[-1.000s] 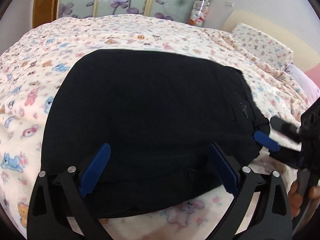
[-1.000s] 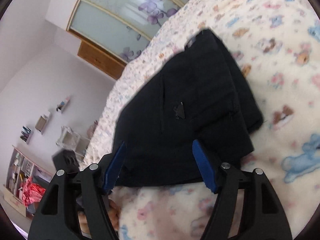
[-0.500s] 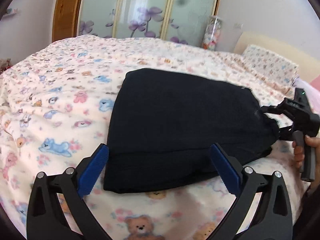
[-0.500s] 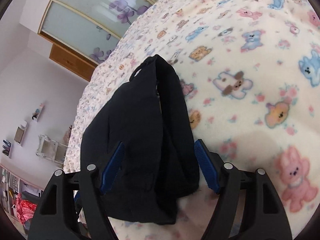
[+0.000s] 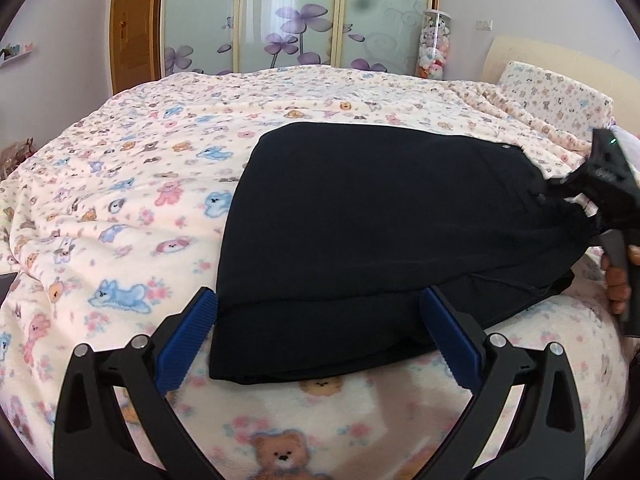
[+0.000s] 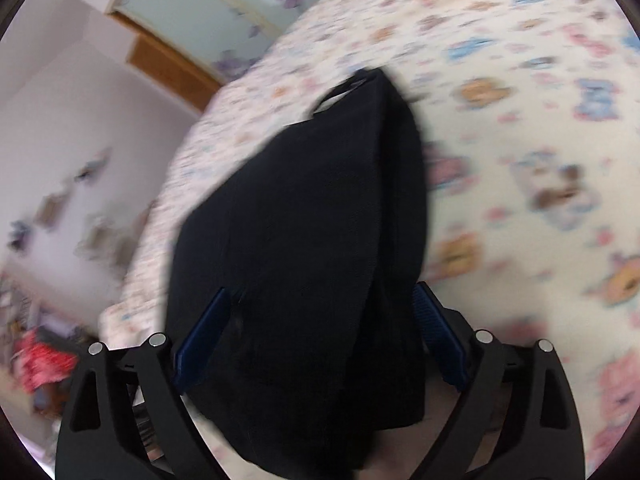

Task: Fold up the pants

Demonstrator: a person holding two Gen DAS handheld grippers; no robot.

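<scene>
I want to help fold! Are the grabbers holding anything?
No. Both the left gripper and right gripper are open around edges of the folded black fabric pants, not pinching.

Right gripper (image 6: 320,336) fingers widened around the folded pants (image 6: 304,260).

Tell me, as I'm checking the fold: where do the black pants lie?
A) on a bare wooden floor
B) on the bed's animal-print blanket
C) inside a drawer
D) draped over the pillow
B: the folded black pants rest flat on the animal-print blanket covering the bed.
</scene>
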